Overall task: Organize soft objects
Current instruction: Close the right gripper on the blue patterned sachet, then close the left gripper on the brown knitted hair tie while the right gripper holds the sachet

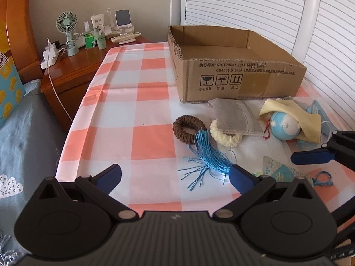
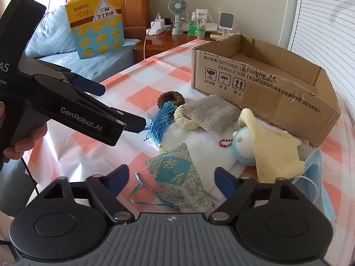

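Observation:
Soft objects lie on the checked cloth in front of an open cardboard box (image 1: 233,66) (image 2: 266,84): a brown woven ring (image 1: 187,130) (image 2: 170,97), a blue tassel (image 1: 208,155) (image 2: 159,122), a cream ring (image 1: 225,134), a grey mask (image 1: 237,115) (image 2: 208,113), a blue-white ball toy (image 1: 285,125) (image 2: 244,141) under a yellow cloth (image 1: 297,115) (image 2: 275,153), and a patterned blue sachet (image 2: 177,173). My left gripper (image 1: 175,177) is open, just short of the tassel. My right gripper (image 2: 172,179) is open around the sachet.
A wooden nightstand (image 1: 75,71) with a small fan (image 1: 67,25), bottles and chargers stands at the back left. A bed with blue bedding (image 1: 20,133) lies left of the table. A blue face mask (image 2: 319,177) lies at the right edge. White shutters (image 1: 288,11) stand behind the box.

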Demonstrator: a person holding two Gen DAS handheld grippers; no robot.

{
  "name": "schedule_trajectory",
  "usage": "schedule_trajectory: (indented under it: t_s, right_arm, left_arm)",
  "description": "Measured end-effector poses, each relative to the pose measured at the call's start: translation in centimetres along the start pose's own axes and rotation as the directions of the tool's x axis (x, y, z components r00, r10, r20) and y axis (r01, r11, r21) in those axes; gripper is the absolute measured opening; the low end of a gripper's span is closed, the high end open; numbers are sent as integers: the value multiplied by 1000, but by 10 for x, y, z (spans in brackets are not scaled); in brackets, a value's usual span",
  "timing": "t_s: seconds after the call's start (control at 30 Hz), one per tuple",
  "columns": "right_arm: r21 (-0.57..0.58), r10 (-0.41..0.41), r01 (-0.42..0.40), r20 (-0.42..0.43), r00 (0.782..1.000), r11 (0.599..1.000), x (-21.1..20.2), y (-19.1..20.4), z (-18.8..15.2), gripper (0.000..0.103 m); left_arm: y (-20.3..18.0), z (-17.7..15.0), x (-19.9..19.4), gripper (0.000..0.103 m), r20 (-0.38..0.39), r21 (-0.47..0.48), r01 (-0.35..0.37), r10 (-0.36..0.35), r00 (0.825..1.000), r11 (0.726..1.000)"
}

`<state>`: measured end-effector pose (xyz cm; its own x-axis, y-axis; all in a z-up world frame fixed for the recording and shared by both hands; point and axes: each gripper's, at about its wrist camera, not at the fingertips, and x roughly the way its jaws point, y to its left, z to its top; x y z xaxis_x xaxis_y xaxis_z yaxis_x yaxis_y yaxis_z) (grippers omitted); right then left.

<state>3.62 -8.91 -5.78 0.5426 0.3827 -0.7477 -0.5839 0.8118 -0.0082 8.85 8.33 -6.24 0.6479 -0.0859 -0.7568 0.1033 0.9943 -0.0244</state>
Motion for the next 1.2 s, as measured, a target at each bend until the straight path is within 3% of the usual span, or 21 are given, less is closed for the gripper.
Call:
schedule_trajectory:
  t_s: [0.03,0.1,0.17,0.27,0.5,0.7,0.8,0.93,1.2]
  right_arm:
    - [-10,-3,3,-4,1000,1000,1,0,-1,70]
    - [-43,-12,12,1,1000,999,1,3,-3,67]
    - [-75,-27,26,-7,1000,997,2,7,-6,50]
    - [-108,-67,66,-2,998,992,-1,11,-9,40]
    - [-63,-145,146,22,989,987,-33,5,-10,39]
    - [32,-231,232,-22,973,972,-42,-16,-21,39]
    - [62,-228,230,-32,973,971,-40,-21,-27,39]
    - [63,-208,209,-22,978,976,-39,-18,-28,39]
    - [56,-187,187,-10,982,981,-38,-19,-29,39]
  left_arm:
    - [0,-1,1,102,-6,0,1,-1,1000,1000]
    - [0,-2,2,103,-9,4,4,-4,1000,1000]
    - [-1,-2,2,103,-6,11,5,-5,1000,1000]
    - [-3,-1,1,103,0,29,3,-3,1000,1000]
    - [-5,4,0,103,17,55,5,-6,1000,998]
    - [-7,3,17,102,-10,65,13,-13,1000,998]
    - [-5,-1,29,103,-26,71,19,-17,1000,997]
    - [7,-6,31,103,11,26,79,-79,997,997]
    - [12,-10,29,103,3,142,117,-118,993,983]
